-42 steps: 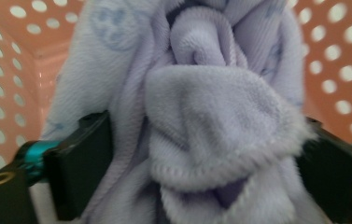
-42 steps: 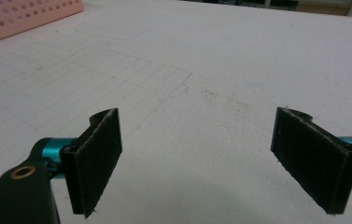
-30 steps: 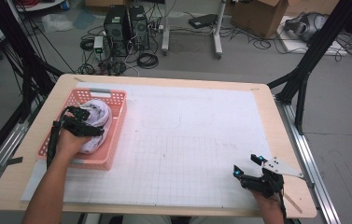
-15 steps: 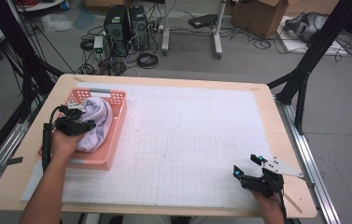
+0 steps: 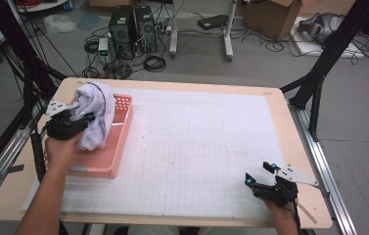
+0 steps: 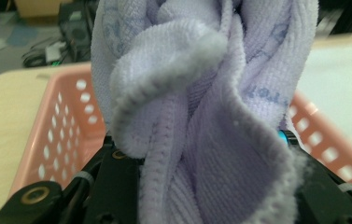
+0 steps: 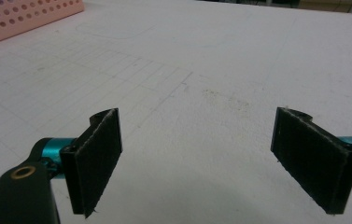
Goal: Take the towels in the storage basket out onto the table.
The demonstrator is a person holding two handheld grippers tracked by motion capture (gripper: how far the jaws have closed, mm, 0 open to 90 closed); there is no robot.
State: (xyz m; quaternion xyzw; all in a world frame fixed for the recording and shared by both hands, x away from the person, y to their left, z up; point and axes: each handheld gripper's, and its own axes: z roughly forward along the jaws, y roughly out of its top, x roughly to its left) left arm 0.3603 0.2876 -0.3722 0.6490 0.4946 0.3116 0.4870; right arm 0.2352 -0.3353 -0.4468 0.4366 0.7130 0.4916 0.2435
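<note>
A pale lilac towel [image 5: 94, 113] is being held bunched between the jaws of the left gripper [image 5: 72, 125], which have just been closing on it; in the left gripper view the cloth [image 6: 211, 116] is being pressed between the two black jaws, its folds rising up out of them. The towel is being kept above the pink basket [image 5: 116, 142], with its lower folds hanging down over the basket's near-left part; whether the hanging end is touching the basket's floor cannot be told. The basket is being seen on the white gridded mat [image 5: 196, 147], at the mat's left edge, and its perforated pink wall [image 6: 61, 135] is being shown behind the cloth in the left gripper view. The right gripper [image 5: 270, 188] is being held well apart from the basket, at the mat's near-right corner, low over the mat. Its jaws are being held wide apart, with nothing between the pads [image 7: 100, 158], and a corner of the basket [image 7: 19, 18] is being shown far off at the upper left of the right gripper view.
</note>
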